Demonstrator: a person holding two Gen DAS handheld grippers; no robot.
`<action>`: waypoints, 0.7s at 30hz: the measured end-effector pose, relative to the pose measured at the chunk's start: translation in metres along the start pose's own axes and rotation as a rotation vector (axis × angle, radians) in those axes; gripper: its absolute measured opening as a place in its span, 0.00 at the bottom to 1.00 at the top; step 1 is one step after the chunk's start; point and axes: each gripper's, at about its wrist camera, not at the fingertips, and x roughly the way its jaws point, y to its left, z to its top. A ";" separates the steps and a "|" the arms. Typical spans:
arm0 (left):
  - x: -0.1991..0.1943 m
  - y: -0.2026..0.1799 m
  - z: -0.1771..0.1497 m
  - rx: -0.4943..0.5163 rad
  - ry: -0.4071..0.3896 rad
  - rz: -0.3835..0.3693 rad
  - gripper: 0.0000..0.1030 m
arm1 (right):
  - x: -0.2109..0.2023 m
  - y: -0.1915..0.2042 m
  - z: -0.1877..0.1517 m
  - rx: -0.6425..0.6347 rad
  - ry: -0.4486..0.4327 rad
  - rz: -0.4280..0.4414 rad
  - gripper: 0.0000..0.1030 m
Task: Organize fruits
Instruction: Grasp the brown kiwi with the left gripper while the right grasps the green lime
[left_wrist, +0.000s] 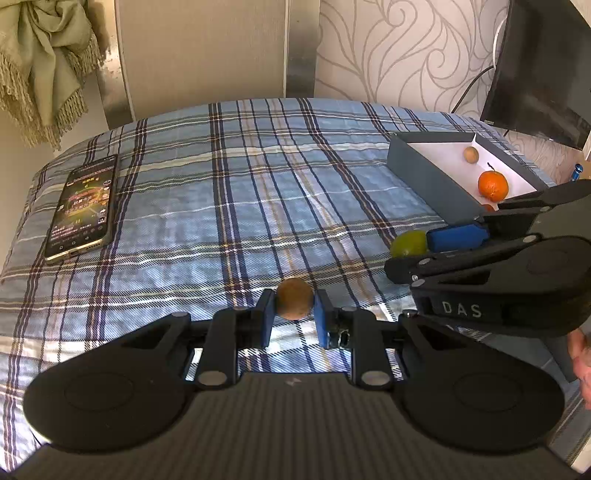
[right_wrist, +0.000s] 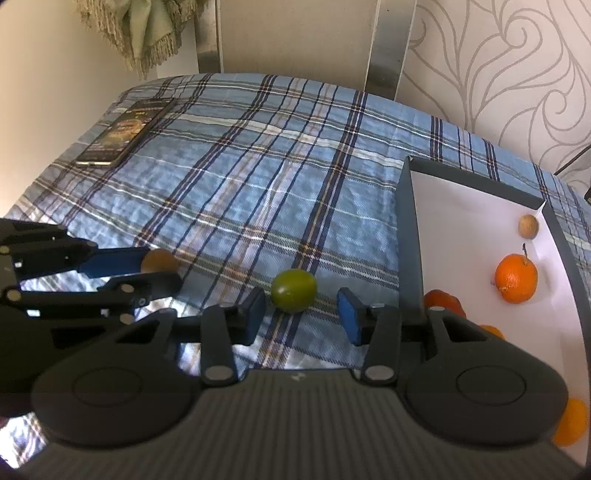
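Already the left gripper (left_wrist: 294, 308) pinches a small, firm brown fruit (left_wrist: 294, 298); the right gripper (right_wrist: 301, 314), fingers spread, brackets a smooth, roll-prone green fruit (right_wrist: 294, 290) at its widest middle

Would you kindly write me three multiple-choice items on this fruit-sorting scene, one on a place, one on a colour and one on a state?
1. Where does the phone lie?
A. in the box
B. on the plaid cloth
C. on the chair

2. What colour is the fruit in front of the right gripper?
A. green
B. red
C. purple

3. What is the left gripper doing?
A. standing open and empty
B. closed on a small brown fruit
C. closed on the phone

Answers:
1 B, it lies flat on the plaid cloth, far from the box.
2 A, the green fruit sits between open pads.
3 B, both pads press the small brown fruit.
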 end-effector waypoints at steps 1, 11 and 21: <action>0.000 0.000 0.000 0.000 0.001 -0.001 0.26 | 0.000 0.001 0.000 -0.007 0.001 -0.002 0.40; 0.001 -0.001 0.000 -0.002 0.002 0.003 0.26 | -0.007 0.006 0.002 -0.030 -0.017 -0.001 0.29; -0.001 -0.001 -0.002 -0.018 0.003 0.010 0.26 | -0.034 0.009 0.008 -0.011 -0.081 0.057 0.29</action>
